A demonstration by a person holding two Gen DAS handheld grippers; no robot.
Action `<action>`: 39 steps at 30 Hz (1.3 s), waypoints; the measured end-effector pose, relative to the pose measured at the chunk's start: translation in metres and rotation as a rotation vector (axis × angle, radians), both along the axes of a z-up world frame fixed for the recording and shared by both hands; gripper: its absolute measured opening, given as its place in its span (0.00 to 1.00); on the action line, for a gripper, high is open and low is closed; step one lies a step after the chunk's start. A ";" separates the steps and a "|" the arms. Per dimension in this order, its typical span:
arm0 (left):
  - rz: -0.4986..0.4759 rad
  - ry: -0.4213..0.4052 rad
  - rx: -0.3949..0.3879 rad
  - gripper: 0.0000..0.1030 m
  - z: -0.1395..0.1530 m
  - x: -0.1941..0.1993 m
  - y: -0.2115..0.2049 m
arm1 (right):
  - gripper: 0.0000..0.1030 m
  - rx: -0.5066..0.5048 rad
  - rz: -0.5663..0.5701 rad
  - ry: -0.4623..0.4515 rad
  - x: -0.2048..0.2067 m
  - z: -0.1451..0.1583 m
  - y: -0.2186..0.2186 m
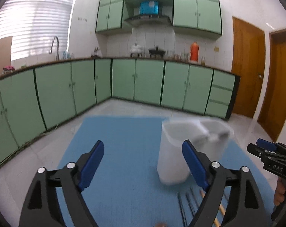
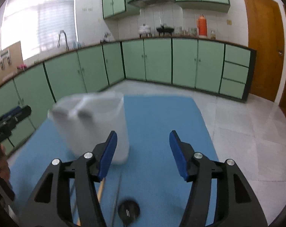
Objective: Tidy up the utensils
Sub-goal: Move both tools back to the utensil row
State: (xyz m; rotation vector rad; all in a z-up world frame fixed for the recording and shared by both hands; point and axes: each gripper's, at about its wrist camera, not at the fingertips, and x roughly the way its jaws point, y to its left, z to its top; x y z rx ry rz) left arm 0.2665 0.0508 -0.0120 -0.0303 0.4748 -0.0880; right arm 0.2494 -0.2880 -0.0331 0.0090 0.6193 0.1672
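Holder (image 1: 182, 151): white, two compartments, upright on the blue mat (image 1: 124, 141), blurred in both views. Utensils: chopsticks (image 1: 186, 206) and a wooden stick (image 1: 221, 211) lie on the mat just near of the holder; a round black item (image 2: 128, 210) lies near your right gripper (image 2: 143, 155). Your left gripper (image 1: 143, 162): spread, holding nothing, holder to its right. Your right gripper: spread, holding nothing, holder to its left.
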 end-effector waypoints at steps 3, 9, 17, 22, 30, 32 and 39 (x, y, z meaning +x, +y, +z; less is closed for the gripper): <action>-0.002 0.079 0.006 0.87 -0.014 -0.013 0.001 | 0.72 -0.018 -0.016 0.031 -0.014 -0.011 0.003; 0.004 0.175 0.017 0.90 -0.041 -0.038 0.002 | 0.86 -0.040 -0.040 0.054 -0.035 -0.025 0.009; 0.001 0.299 0.055 0.91 -0.081 -0.049 -0.011 | 0.88 -0.054 -0.052 0.108 -0.049 -0.045 0.010; 0.000 0.339 0.048 0.89 -0.091 -0.044 -0.016 | 0.88 -0.052 -0.060 0.122 -0.051 -0.051 0.003; -0.029 0.368 0.034 0.73 -0.098 -0.037 -0.018 | 0.88 -0.060 -0.047 0.117 -0.047 -0.052 0.004; -0.037 0.375 0.039 0.68 -0.100 -0.036 -0.021 | 0.88 -0.059 -0.045 0.118 -0.047 -0.053 0.004; -0.065 0.364 0.048 0.30 -0.098 -0.032 -0.025 | 0.88 -0.064 -0.032 0.115 -0.045 -0.052 0.008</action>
